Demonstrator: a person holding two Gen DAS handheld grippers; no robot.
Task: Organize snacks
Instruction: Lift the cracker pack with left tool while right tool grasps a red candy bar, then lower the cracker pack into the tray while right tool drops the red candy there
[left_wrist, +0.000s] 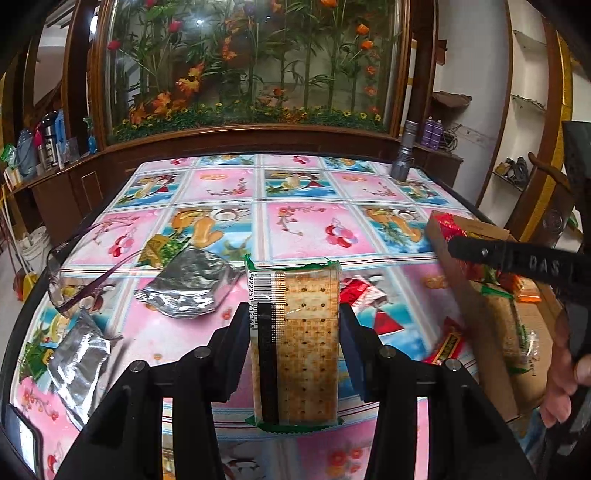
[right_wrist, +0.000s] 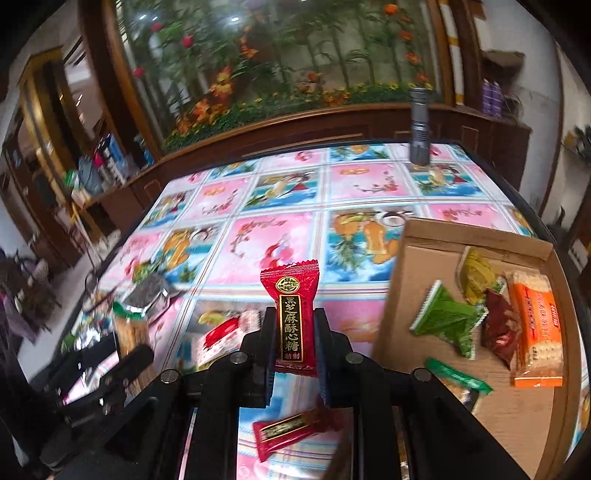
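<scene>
Sitting at the right side of the patterned table (right_wrist: 280, 206), the open cardboard box (right_wrist: 406, 280) is where the snacks are being collected; it already holds a green packet (right_wrist: 448, 319), a dark red packet (right_wrist: 498, 332), an orange cracker pack (right_wrist: 537, 332) and a yellow-green one (right_wrist: 476, 275).

Box lies to the right of both tools. Right gripper (right_wrist: 295, 317) is the nearer one: in its own view the box's near wall sits just beside its right finger, so a short sideways carry to the right should clear the wall.

Left gripper (left_wrist: 293, 314) is clamped on a cracker pack (left_wrist: 306, 332), jaws pressing its long sides, long axis running straight ahead along the fingers, green end seals front and back. From the left view the box (left_wrist: 480, 314) is well off to the right, with the right tool's finger (left_wrist: 517, 256) over it.

Right gripper is closed on a red candy (right_wrist: 293, 317), held upright, long axis along the fingers, gold label facing the camera.

Loose on the table: two silver foil packets (left_wrist: 184, 284), (left_wrist: 79, 363), red candies (right_wrist: 291, 430), (right_wrist: 221, 332), spectacles (left_wrist: 74, 273), a flashlight (right_wrist: 419, 125) standing at the far edge. Right view is blurred, so the loose wrappers at its left edge can't be told apart.
</scene>
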